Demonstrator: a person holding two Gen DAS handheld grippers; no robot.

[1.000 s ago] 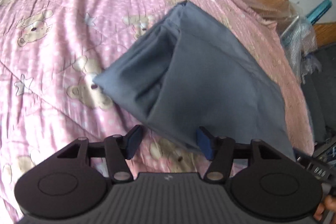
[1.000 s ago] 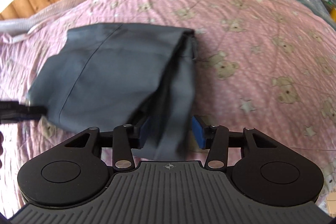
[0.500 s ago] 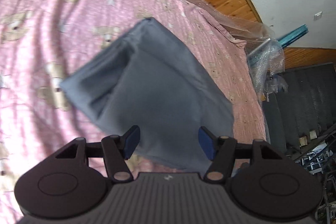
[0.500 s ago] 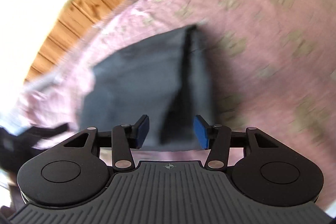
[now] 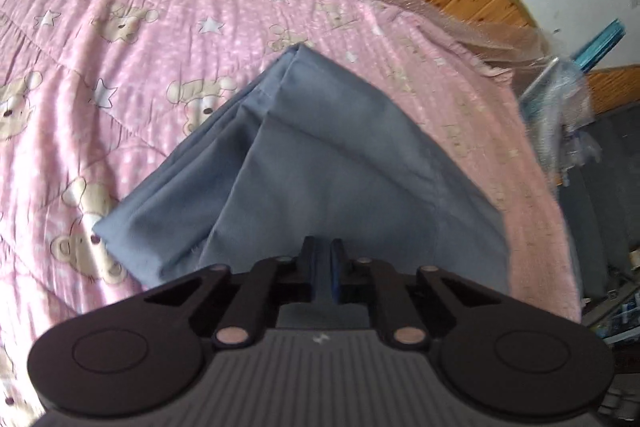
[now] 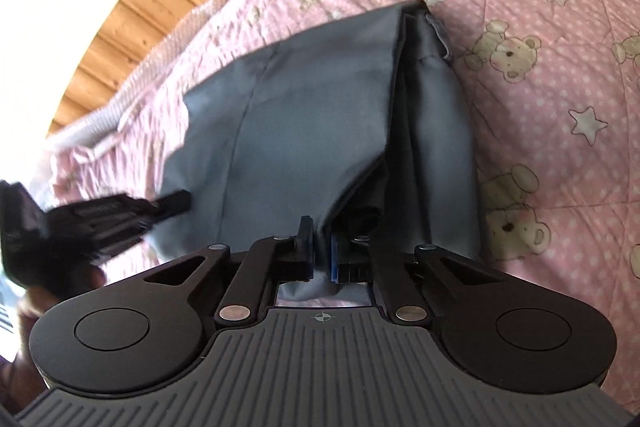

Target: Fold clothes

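Both grippers are now closed, where half a second ago their fingers stood wide apart. The left gripper (image 5: 323,267) pinches the near edge of the grey garment (image 5: 320,163) at 6 o'clock in its view. The right gripper (image 6: 322,253) clamps the near fold of the garment (image 6: 304,131). In the right view, the left gripper (image 6: 120,211) now reaches the cloth at 9 o'clock.
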